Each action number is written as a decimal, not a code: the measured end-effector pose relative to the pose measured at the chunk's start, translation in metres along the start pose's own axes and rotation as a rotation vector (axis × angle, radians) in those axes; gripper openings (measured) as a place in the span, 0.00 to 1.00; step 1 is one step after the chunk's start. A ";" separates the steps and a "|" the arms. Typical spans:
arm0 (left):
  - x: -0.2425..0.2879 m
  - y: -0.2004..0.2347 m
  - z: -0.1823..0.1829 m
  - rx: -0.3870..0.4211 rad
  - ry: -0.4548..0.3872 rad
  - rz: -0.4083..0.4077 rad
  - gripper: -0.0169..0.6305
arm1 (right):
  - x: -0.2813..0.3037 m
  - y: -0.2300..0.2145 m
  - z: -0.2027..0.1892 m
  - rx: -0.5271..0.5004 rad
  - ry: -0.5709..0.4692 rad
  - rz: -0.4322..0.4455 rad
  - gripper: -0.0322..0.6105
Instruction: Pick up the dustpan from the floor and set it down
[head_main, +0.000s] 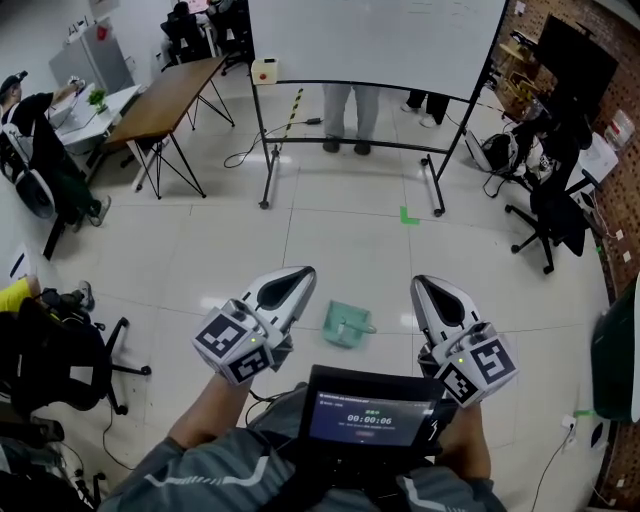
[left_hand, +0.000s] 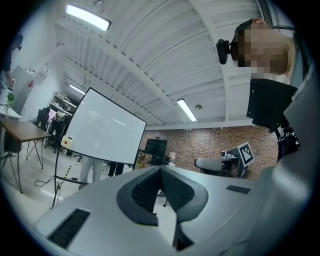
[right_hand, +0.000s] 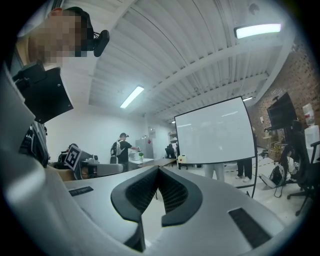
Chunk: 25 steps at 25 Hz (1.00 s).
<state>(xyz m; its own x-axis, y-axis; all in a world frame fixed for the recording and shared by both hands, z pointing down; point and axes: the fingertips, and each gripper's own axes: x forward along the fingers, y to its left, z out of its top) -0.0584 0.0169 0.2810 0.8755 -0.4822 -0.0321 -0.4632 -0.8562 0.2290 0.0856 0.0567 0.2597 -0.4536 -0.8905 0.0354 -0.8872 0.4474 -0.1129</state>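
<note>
The dustpan (head_main: 346, 323) lies flat on the pale floor (head_main: 330, 240), between and below the left gripper (head_main: 303, 274) and the right gripper (head_main: 421, 284). Both grippers are held level and high above it. Each has its jaws closed on nothing.

The main risk is that closed jaws coming down on a flat, light pan on smooth tile would shove it away. They could also pinch only a thin rim and let it tip out.

A short handle seems to stick out toward the lower right, so the long axis probably runs that way. It is too small to be sure.
</note>
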 end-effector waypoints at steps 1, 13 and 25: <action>0.000 0.001 0.000 -0.001 0.001 0.002 0.06 | 0.001 0.000 0.000 -0.003 0.003 0.001 0.08; 0.029 0.075 -0.096 -0.061 0.163 0.102 0.07 | 0.066 -0.040 -0.124 0.048 0.227 0.043 0.20; 0.112 0.191 -0.393 -0.122 0.424 0.053 0.07 | 0.157 -0.146 -0.445 0.063 0.521 0.210 0.38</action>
<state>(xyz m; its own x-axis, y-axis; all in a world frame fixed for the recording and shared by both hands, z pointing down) 0.0051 -0.1275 0.7034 0.8419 -0.3847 0.3785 -0.5118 -0.7917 0.3337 0.1068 -0.1116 0.7232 -0.6162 -0.6169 0.4897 -0.7736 0.5909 -0.2291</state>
